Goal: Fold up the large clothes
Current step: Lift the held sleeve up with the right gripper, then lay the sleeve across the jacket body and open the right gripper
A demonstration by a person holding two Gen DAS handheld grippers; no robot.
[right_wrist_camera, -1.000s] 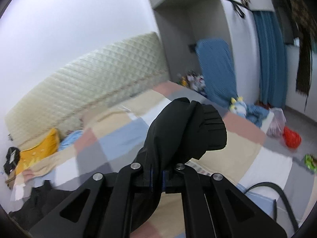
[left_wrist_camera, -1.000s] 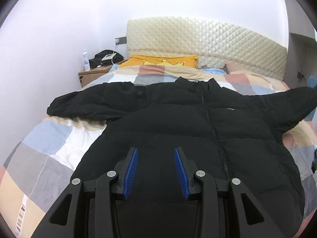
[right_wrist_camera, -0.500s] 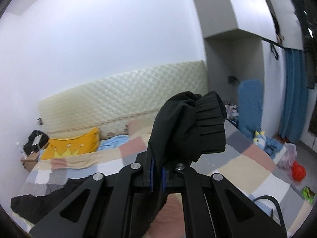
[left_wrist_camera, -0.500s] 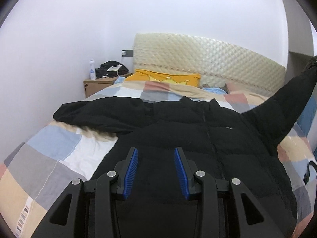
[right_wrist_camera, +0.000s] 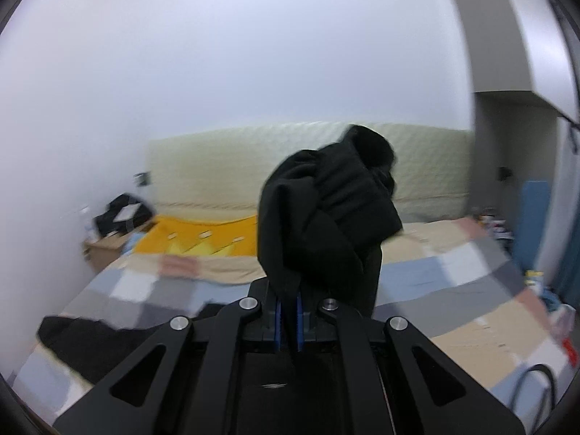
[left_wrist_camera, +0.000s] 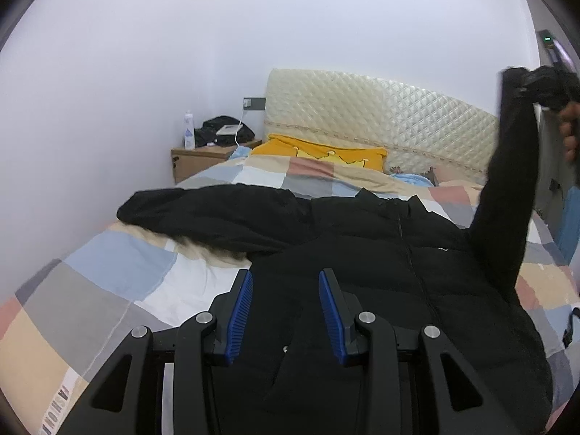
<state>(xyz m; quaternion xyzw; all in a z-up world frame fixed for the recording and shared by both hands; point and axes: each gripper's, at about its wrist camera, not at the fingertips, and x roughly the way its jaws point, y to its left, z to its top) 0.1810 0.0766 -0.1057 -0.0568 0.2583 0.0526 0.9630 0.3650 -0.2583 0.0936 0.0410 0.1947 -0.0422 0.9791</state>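
Note:
A black puffer jacket (left_wrist_camera: 380,275) lies front-up on the checked bed, zip closed, its left sleeve (left_wrist_camera: 217,206) stretched out flat toward the wall. The right sleeve (left_wrist_camera: 507,188) is lifted steeply into the air. My right gripper (right_wrist_camera: 287,311) is shut on that sleeve's cuff (right_wrist_camera: 333,210), which bunches above the blue pads; in the left wrist view this gripper (left_wrist_camera: 543,87) is at the sleeve's top, by a hand. My left gripper (left_wrist_camera: 286,308) hovers over the jacket's lower front, its blue pads apart with nothing between them.
The checked quilt (left_wrist_camera: 119,282) covers the bed, with a yellow pillow (left_wrist_camera: 326,152) and a quilted cream headboard (left_wrist_camera: 380,108) behind. A wooden nightstand (left_wrist_camera: 203,156) with a bottle and dark bag stands at the far left. Clutter and a blue curtain (right_wrist_camera: 536,224) fill the right side.
My right gripper has swung the cuff up and toward the left across the bed, raising the sleeve from low to steep. The left gripper drifted back a little, staying apart.

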